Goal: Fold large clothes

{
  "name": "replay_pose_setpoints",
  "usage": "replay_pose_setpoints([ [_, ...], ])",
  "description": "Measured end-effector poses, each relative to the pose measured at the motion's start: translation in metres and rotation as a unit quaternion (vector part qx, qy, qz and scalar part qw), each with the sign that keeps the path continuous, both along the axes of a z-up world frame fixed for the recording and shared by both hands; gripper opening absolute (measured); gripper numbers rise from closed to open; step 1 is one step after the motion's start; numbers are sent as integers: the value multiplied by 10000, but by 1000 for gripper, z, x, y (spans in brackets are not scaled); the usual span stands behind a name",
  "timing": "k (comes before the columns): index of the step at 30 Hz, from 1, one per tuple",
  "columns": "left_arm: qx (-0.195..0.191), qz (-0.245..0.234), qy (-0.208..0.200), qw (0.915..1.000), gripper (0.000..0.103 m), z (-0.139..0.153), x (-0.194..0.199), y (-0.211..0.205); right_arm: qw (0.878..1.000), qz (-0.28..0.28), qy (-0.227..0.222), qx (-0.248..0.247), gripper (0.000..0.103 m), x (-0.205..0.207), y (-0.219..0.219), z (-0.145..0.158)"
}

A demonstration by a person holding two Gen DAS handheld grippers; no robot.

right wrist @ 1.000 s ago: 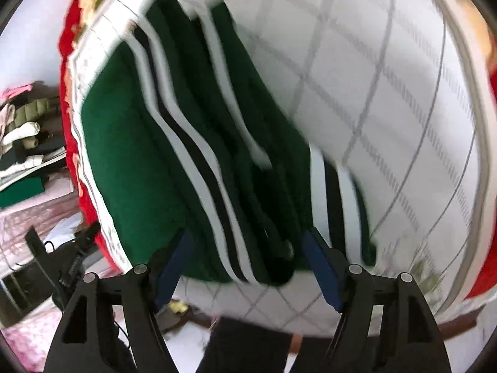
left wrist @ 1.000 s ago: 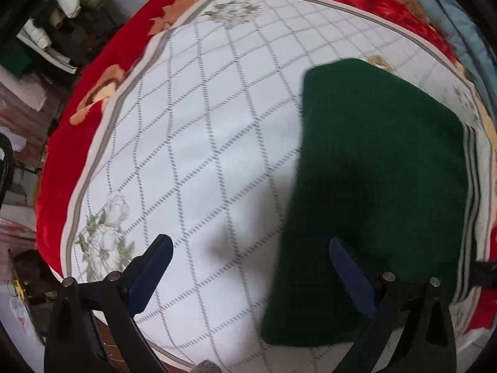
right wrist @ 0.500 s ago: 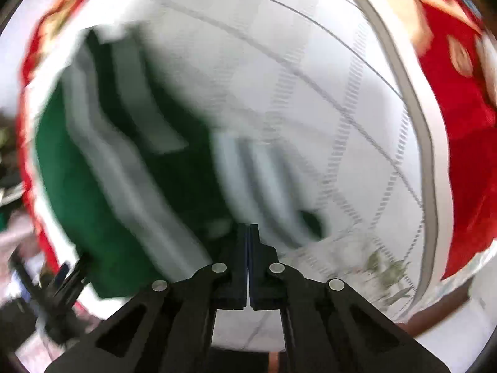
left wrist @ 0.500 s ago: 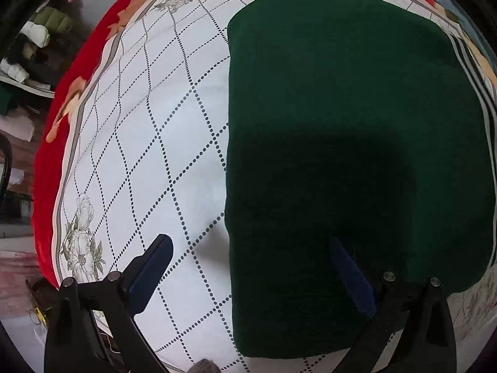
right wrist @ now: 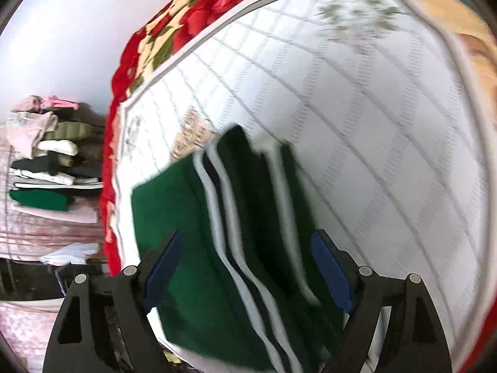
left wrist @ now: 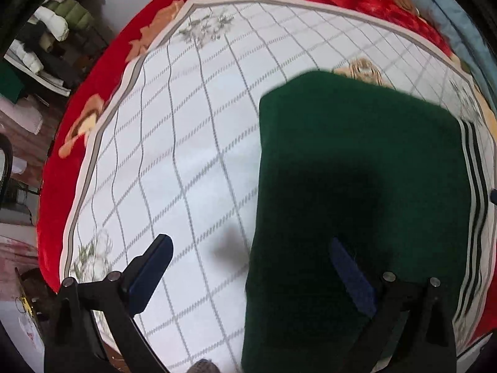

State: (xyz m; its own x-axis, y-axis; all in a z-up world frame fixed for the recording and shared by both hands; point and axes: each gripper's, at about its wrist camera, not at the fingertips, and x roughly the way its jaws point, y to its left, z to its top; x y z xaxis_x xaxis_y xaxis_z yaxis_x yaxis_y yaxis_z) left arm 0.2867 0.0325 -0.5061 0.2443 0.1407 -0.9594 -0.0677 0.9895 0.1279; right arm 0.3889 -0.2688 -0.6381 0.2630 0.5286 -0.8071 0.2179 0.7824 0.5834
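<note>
Green garment (left wrist: 357, 171) lies folded into a compact rectangle on the quilted cover (left wrist: 192, 143); fold looks essentially done. Left gripper (left wrist: 248, 264) jaws apart, its right finger over the cloth's edge. Right gripper (right wrist: 245, 267) jaws opening, empty, garment below them.

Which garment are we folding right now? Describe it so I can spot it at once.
Start at the bed with the red floral blanket, topped by a white lattice-patterned sheet. On that sheet lies the folded green garment. It is the only dark green piece there, with white and black stripes along one edge.
</note>
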Motion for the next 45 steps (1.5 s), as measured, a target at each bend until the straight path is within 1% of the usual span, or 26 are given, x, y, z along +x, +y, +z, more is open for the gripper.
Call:
replay_pose_setpoints([
  [1, 55, -21, -23, 10000, 103, -4, 6, -2, 9996, 85, 61, 252, 84, 17, 9, -13],
  [2, 139, -43, -38, 9999, 103, -8, 12, -5, 9994, 132, 107, 318, 75, 27, 19, -17],
  [4, 301, -93, -83, 9995, 103, -13, 20, -10, 9986, 312, 368, 226, 28, 50, 30, -43],
  [5, 360, -112, -79, 9993, 103, -13, 21, -12, 9983, 354, 434, 171, 18, 60, 34, -47],
  [6, 401, -122, -89, 9991, 103, -14, 21, -12, 9978, 419, 434, 283, 3, 66, 38, -45],
  [10, 410, -120, -110, 9990, 103, -14, 16, -10, 9978, -27, -203, 634, 2, 49, 29, 20],
  [11, 386, -98, -104, 9992, 103, -13, 14, -10, 9978, -199, -302, 563, 2, 38, 22, 32],
  [12, 399, -82, -87, 9991, 103, -13, 13, -10, 9980, -377, -269, 424, 2, 29, 15, 32],
  [13, 428, -71, -58, 9990, 103, -13, 12, -11, 9985, -535, -83, 102, 2, 22, 10, 22],
  [15, 405, -33, 33, 9992, 103, -15, 10, -10, 9953, -731, 543, -327, 2, 16, 3, -16],
  [17, 336, 16, 75, 9994, 103, -15, 9, -10, 9897, -620, 975, -840, 3, 18, 4, -49],
  [18, 331, 24, 58, 9994, 103, -13, 9, -10, 9885, -558, 1028, -955, 3, 21, 6, -56],
  [20, 348, -3, 42, 9994, 103, -11, 9, -10, 9881, -573, 1109, -897, 5, 25, 5, -51],
  [21, 318, -14, 40, 9995, 103, -10, 9, -10, 9879, -540, 1149, -888, 10, 27, 5, -45],
  [23, 235, -27, 33, 9997, 103, -8, 10, -11, 9861, -506, 1088, -1146, 22, 29, 1, -22],
  [24, 205, -53, -6, 9998, 103, -5, 10, -13, 9856, -455, 953, -1319, 39, 29, 3, -9],
  [25, 198, -82, -31, 9998, 103, -3, 11, -15, 9854, -365, 764, -1479, 52, 27, 8, 5],
  [26, 200, -125, -55, 9997, 103, -1, 11, -19, 9845, -289, 639, -1605, 56, 24, 8, 20],
  [28, 203, -206, -94, 9995, 103, 2, 13, -25, 9810, -2, 533, -1867, 58, 19, 19, 34],
  [30, 192, -290, -82, 9994, 103, 2, 15, -32, 9779, 236, 627, -1982, 58, 12, 28, 30],
  [33, 207, -398, -49, 9990, 103, -1, 17, -41, 9669, 514, 990, -2294, 58, 1, 39, 3],
  [35, 230, -455, -48, 9987, 103, -2, 18, -45, 9631, 482, 1009, -2449, 58, -5, 39, -16],
  [39, 254, -521, 0, 9983, 103, -7, 19, -49, 9653, 375, 1193, -2292, 63, 2, 31, -36],
  [42, 213, -510, 33, 9985, 103, -8, 20, -48, 9692, 386, 1339, -2030, 64, 7, 21, -26],
  [44, 137, -478, 17, 9988, 103, -5, 20, -46, 9785, 213, 1178, -1677, 66, 0, 4, -9],
  [45, 93, -469, 11, 9989, 103, -3, 21, -45, 9811, 90, 1142, -1561, 71, -6, -7, -2],
])
